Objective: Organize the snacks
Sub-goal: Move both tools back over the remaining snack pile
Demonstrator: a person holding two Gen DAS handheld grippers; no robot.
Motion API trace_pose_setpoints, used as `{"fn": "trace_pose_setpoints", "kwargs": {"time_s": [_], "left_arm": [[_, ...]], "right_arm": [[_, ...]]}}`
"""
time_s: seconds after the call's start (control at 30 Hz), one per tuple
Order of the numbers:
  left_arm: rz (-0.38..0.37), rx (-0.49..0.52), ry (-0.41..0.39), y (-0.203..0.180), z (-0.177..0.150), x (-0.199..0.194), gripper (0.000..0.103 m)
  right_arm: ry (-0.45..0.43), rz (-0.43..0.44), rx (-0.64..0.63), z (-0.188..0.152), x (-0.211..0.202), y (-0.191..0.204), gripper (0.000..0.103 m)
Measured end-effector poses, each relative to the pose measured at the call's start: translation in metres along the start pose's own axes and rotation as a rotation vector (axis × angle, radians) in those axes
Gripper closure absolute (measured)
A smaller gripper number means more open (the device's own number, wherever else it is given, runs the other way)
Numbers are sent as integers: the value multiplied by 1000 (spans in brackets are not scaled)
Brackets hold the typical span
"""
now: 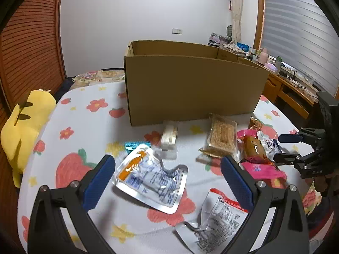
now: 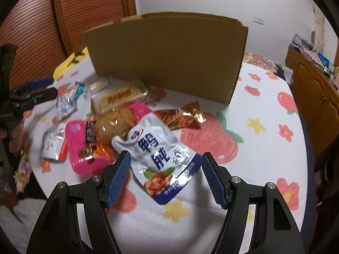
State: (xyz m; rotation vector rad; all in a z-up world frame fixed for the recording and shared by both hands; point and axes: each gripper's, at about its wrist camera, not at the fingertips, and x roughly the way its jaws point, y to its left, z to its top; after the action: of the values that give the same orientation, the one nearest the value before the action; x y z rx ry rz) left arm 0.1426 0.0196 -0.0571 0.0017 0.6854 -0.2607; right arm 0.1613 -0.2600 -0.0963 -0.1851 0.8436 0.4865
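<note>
The cardboard box (image 1: 195, 89) stands open-topped on the flower-printed tablecloth (image 1: 84, 127) and serves as the landmark; every snack lies on the cloth on the near side of its front wall. Nearest that wall are a sesame-brown bar in clear wrap (image 1: 222, 135) and a small white wrapped cake (image 1: 169, 136). A little farther out from the box sits the pink pack (image 2: 81, 148), with a glossy brown bun (image 2: 112, 127) lying on it and a gold-wrapped bar (image 2: 182, 116) beside it. Farthest from the box lie the flat pouches: a silver pouch with an orange patch (image 1: 150, 175), a red-edged silver packet (image 1: 220, 218), and the blue-and-white duck pouch (image 2: 163, 154). The left gripper (image 1: 167, 180) has its jaws spread wide either side of the orange-patch pouch, not touching it; that pouch's long axis runs diagonally, its upper corner angled toward the box. The right gripper (image 2: 166, 175) is likewise spread, flanking the duck pouch, whose long axis runs from the box-side end toward the gripper, slightly aslant. Each pouch lies directly ahead of its own gripper, so either could probably close next, then lift up over the box wall.
</note>
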Motion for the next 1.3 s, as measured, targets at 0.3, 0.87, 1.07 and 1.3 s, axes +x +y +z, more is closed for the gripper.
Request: {"fn": "trace_pose_setpoints", "kwargs": {"time_s": [0.3,0.87,1.07,1.3], "left_arm": [[25,-22,14,10,-7,4,3],[31,-63,36,20,-11,11,3],[47,-89,60,26,-9,16,3],[58,-85,129,33,-5,29,3]], "right_arm": [[38,-45,-104,5,14,11,26],[56,-18,-36,18,33,-3,27],[28,-23,-26,16,30,-4,44],[21,-32,-26,16,30,-3,45]]}}
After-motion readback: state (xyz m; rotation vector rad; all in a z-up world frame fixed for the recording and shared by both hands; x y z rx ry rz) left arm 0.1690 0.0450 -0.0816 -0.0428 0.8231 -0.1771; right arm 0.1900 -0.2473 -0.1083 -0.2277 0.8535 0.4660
